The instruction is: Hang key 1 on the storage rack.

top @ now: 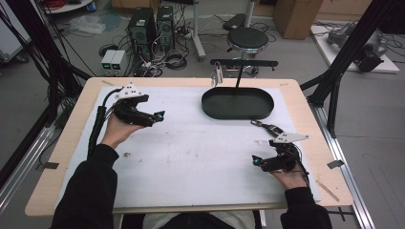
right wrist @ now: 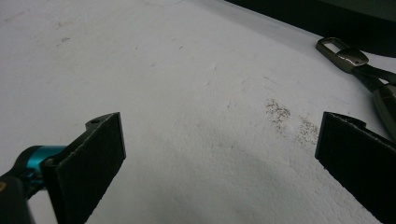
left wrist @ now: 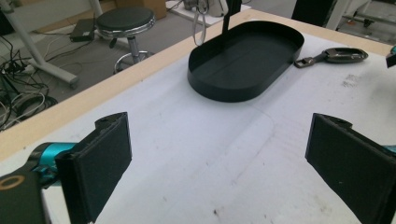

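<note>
A black oval tray [top: 237,104] with an upright post [top: 238,76] stands at the back middle of the white mat; its wall [left wrist: 219,91] rises ahead in the left gripper view. A dark metal clip with a strap [top: 265,128] lies on the mat just right of the tray, and it appears as the clip [left wrist: 334,55] and the clip [right wrist: 355,63] in the gripper views. My left gripper [top: 159,116] is held over the mat's left part, open, nothing between its pads [left wrist: 100,161]. My right gripper [top: 256,161] hovers near the front right, open and empty, its pads [right wrist: 93,158] wide apart.
A small metal loop [top: 217,74] hangs by the table's far edge near the post. The table has a wooden border [top: 67,138]. Beyond it are a round stool [top: 247,39], computer towers [top: 143,26] and cables on the floor. Black frame struts [top: 346,57] stand at the right.
</note>
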Demonstrator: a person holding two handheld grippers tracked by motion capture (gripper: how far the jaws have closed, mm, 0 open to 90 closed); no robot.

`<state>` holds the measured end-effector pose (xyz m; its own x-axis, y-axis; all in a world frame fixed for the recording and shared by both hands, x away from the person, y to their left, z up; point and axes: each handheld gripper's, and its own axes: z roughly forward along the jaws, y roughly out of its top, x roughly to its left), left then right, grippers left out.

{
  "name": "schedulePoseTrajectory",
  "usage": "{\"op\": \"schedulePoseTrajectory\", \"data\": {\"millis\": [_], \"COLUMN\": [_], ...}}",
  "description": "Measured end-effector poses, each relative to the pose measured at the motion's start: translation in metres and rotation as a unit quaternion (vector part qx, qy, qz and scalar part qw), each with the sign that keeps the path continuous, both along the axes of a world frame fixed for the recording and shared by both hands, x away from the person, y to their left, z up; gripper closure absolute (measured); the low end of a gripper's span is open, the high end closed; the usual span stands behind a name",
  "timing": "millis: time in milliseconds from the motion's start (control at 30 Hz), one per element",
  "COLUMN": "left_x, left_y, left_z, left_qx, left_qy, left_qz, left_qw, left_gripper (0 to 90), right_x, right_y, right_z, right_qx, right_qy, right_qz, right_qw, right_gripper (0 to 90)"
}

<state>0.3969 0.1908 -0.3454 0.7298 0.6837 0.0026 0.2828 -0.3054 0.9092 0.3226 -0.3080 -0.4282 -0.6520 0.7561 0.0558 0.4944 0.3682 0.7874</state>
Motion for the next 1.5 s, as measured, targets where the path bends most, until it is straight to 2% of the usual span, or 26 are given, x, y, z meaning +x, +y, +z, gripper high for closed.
{"op": "schedulePoseTrajectory", "data": {"millis": [300, 400, 467, 600, 800, 967, 1133, 1233, 1333, 1500], "left_x": [-0.017, -0.024, -0.028, -0.034, -0.041, -0.049, -0.055, -0.060, -0.065, -0.075], "left_y": [0.024, 0.030, 0.034, 0.037, 0.043, 0.051, 0.058, 0.061, 0.064, 0.067], "left_z": [-0.015, -0.020, -0.022, -0.024, -0.029, -0.034, -0.042, -0.046, -0.050, -0.056], "left_qx": [-0.023, -0.024, -0.017, -0.025, -0.015, -0.027, -0.019, -0.025, -0.020, -0.023], "left_qy": [0.007, 0.012, 0.018, 0.022, 0.032, 0.029, 0.034, 0.034, 0.035, 0.039], "left_qz": [0.018, 0.018, 0.018, 0.017, 0.019, 0.024, 0.028, 0.030, 0.034, 0.027], "left_qw": [0.9996, 0.9995, 0.9995, 0.9993, 0.9992, 0.9989, 0.9988, 0.9987, 0.9986, 0.9986], "left_gripper": [7.4, 7.4, 7.3, 7.0, 6.9, 7.0, 7.0, 6.9, 6.9, 6.9], "right_x": [0.000, 0.000, 0.000, 0.000, 0.000, 0.000, 0.000, 0.000, 0.000, 0.000], "right_y": [0.000, 0.000, 0.000, 0.001, 0.001, 0.001, 0.001, 0.002, 0.002, 0.003], "right_z": [0.000, 0.000, 0.000, 0.000, 0.000, 0.000, 0.000, 0.000, 0.000, -0.001], "right_qx": [0.000, 0.001, 0.000, 0.000, -0.003, -0.003, -0.004, -0.005, -0.005, -0.006], "right_qy": [0.001, 0.003, 0.000, 0.002, 0.001, 0.002, 0.001, 0.002, 0.003, 0.004], "right_qz": [-0.001, -0.001, -0.001, -0.002, -0.001, -0.003, -0.002, -0.002, -0.002, -0.001], "right_qw": [1.0000, 1.0000, 1.0000, 1.0000, 1.0000, 1.0000, 1.0000, 1.0000, 1.0000, 1.0000], "right_gripper": [0.8, 0.8, 0.8, 0.8, 0.8, 0.8, 0.8, 0.8, 0.8, 0.8]}}
